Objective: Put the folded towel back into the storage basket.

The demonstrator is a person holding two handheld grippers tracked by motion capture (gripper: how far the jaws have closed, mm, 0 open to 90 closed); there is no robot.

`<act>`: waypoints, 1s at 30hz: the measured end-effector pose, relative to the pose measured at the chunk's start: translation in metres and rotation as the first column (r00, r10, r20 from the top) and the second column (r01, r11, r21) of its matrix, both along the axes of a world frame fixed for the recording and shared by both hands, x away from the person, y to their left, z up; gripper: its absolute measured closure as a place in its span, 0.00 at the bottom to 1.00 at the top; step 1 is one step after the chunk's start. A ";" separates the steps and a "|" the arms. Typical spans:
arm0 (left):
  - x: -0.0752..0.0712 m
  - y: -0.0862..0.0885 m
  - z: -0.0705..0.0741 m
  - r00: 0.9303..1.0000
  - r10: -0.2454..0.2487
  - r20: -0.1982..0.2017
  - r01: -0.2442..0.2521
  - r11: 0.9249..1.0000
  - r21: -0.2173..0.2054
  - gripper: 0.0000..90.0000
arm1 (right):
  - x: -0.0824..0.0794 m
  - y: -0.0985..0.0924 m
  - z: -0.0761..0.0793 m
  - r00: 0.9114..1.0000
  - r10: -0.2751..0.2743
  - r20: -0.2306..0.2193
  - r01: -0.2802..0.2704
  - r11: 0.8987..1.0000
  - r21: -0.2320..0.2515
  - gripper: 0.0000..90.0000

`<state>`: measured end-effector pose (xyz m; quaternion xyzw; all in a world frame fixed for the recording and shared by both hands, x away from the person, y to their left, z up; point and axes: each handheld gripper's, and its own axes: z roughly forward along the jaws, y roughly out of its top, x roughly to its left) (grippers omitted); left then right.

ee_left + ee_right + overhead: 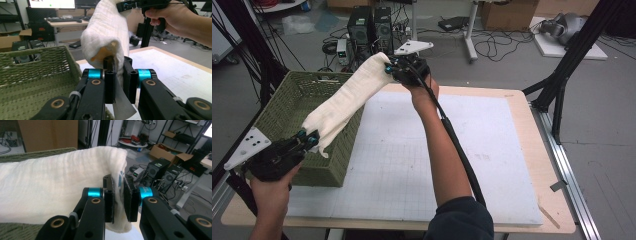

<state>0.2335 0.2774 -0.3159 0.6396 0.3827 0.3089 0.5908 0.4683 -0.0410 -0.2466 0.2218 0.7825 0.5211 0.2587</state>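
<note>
Cluttered lab floor beyond white tabletop (pixel 422 165); cream towel (pixel 346 100) stretched in air over green woven basket (pixel 287 107), left gripper (pixel 308 140) and right gripper (pixel 389 68) jaws clamped on opposite ends; soft, light, sagging, best held at corners.

Left gripper (pixel 307 139) low, right gripper (pixel 391 67) raised, both fingers clamped.

The near end of the cream towel (pixel 110 32) is pinched out of sight between the jaws of the left gripper (pixel 118 80) — its lower edge is cut off by the frame in the left gripper view. Part of the green woven basket (pixel 287 107) is covered by the towel, and its contents cannot be told. In the right gripper view the towel's left end is cropped — a small blue label (pixel 121 173) is too small to be read.
</note>
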 end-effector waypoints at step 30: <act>-0.025 0.045 -0.010 0.986 0.164 -0.032 -0.163 0.986 0.038 0.91 | 0.021 0.125 -0.015 0.999 0.036 -0.032 -0.037 0.999 -0.023 0.90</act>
